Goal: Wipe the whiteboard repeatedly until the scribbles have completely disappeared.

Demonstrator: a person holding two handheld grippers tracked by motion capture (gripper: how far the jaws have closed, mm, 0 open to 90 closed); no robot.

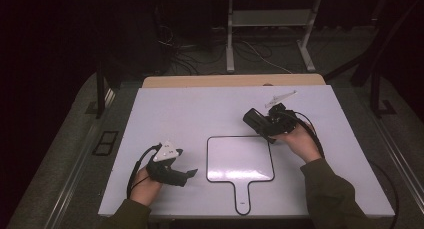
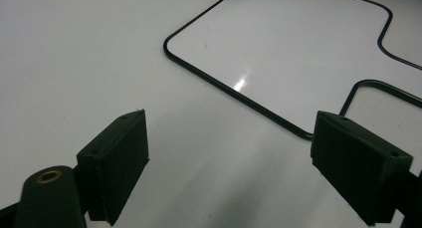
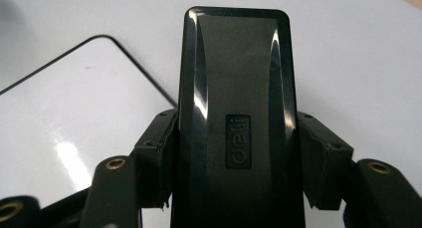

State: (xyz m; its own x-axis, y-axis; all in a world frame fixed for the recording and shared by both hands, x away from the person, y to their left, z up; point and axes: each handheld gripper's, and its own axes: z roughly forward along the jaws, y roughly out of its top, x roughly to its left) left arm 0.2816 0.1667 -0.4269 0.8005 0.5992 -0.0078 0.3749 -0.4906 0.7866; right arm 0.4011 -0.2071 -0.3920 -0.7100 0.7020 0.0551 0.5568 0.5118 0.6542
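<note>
White table (image 1: 175,109) | right gripper (image 3: 234,153) jaws clamp black "deli" eraser (image 3: 236,88) | left gripper (image 2: 229,158) jaws apart

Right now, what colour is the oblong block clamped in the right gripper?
Glossy black oblong block, best in the right gripper view.

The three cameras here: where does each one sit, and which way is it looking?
High view: above the person's side, looking forward and down on the white table; forearms, both hands, left gripper and right gripper.
Left gripper view: rides the left gripper, looking along open jaws at the paddle-shaped whiteboard.
Right gripper view: rides the right gripper, jaws clamping a black eraser.
All views share the whiteboard.
</note>
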